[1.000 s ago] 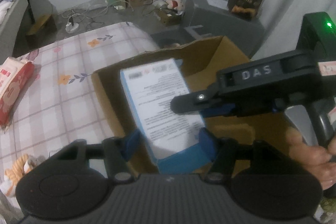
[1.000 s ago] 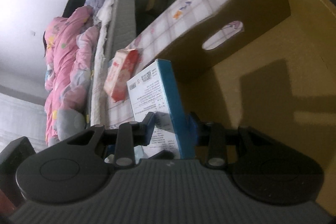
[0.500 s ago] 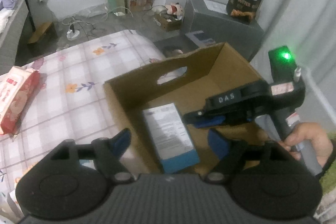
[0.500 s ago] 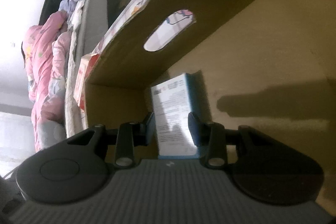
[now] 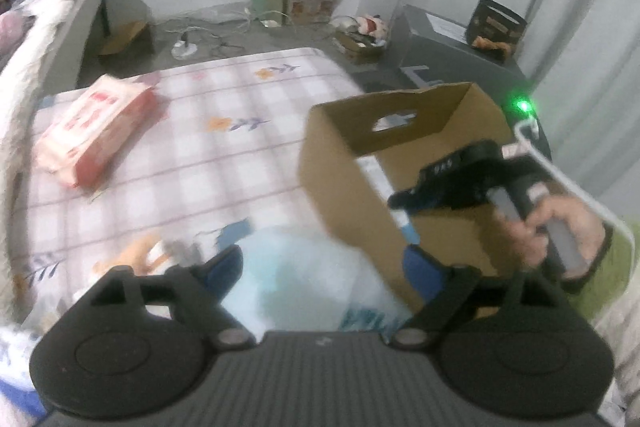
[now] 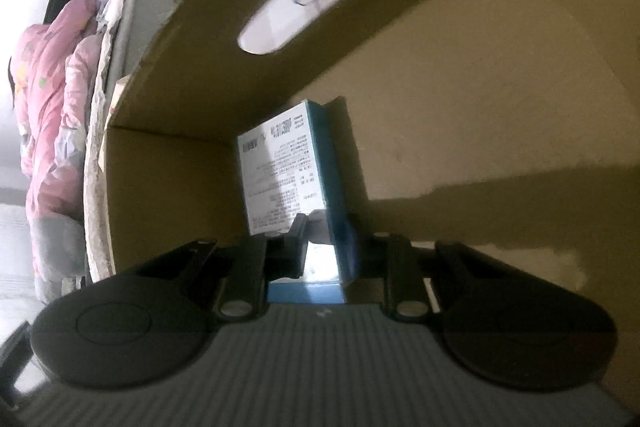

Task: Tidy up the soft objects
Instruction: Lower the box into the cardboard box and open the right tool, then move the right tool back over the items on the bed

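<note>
The right gripper [image 6: 320,247] is clenched on the blue-and-white packet [image 6: 288,179], which stands inside the cardboard box [image 5: 348,195]. The left gripper [image 5: 324,267] is released, jaws wide apart, above a pale blue soft pack [image 5: 304,287] at 6 o'clock. A red tissue pack [image 5: 96,131] lies at 10 o'clock on the mattress [image 5: 224,147].

Blue-edged white pack [image 6: 284,171] stands upright (printed face showing) inside cardboard box [image 6: 460,107].

Brown cardboard box [image 5: 344,187], blue-white packet [image 6: 288,175], pink checked floral sheet [image 5: 192,155]
</note>
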Available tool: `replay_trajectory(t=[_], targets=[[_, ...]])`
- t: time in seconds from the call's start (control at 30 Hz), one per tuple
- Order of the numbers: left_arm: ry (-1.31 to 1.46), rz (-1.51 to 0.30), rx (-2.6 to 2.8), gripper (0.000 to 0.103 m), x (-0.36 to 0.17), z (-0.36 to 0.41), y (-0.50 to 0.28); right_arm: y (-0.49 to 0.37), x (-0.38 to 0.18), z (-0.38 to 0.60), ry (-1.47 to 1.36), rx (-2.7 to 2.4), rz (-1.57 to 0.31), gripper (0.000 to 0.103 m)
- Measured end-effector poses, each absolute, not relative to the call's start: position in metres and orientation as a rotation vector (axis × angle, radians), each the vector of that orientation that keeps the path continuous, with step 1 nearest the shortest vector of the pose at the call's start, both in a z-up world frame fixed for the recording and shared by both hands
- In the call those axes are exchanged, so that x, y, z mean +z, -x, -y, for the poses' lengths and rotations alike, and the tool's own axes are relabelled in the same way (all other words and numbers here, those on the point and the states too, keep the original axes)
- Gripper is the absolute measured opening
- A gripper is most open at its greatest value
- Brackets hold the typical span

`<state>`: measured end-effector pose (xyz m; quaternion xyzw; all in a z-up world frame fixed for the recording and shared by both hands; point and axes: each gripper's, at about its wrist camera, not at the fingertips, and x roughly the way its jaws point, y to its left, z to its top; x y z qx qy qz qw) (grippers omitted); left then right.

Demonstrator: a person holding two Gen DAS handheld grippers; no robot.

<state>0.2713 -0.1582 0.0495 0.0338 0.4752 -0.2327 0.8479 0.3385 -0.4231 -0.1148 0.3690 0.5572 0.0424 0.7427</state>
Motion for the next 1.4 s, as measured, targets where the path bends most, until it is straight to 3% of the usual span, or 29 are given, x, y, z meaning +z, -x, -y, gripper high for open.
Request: replay_trajectory(t=[0.5, 0.6, 1.03, 1.4], targets=[[0.018, -0.857, -0.366, 0.091, 0.048, 0.066, -0.205, -0.347, -0.091, 0.403, -0.599, 0.117, -1.169, 0.020], [0.045, -0.807, -0.355, 0.091, 0.055, 0.047, -0.190, -0.337, -0.076, 0.410, -0.604, 0.094, -1.143, 0.025], [0.143, -0.678, -0.267, 0.091, 0.065, -0.027, -0.135, -0.227, 0.064, 0.401, -0.555, 0.172, -0.896, 0.033], [0.149, -0.711, -0.245, 0.091, 0.041, -0.053, -0.105, -0.173, 0.078, 0.297, -0.542, 0.400, -0.948, 0.034]])
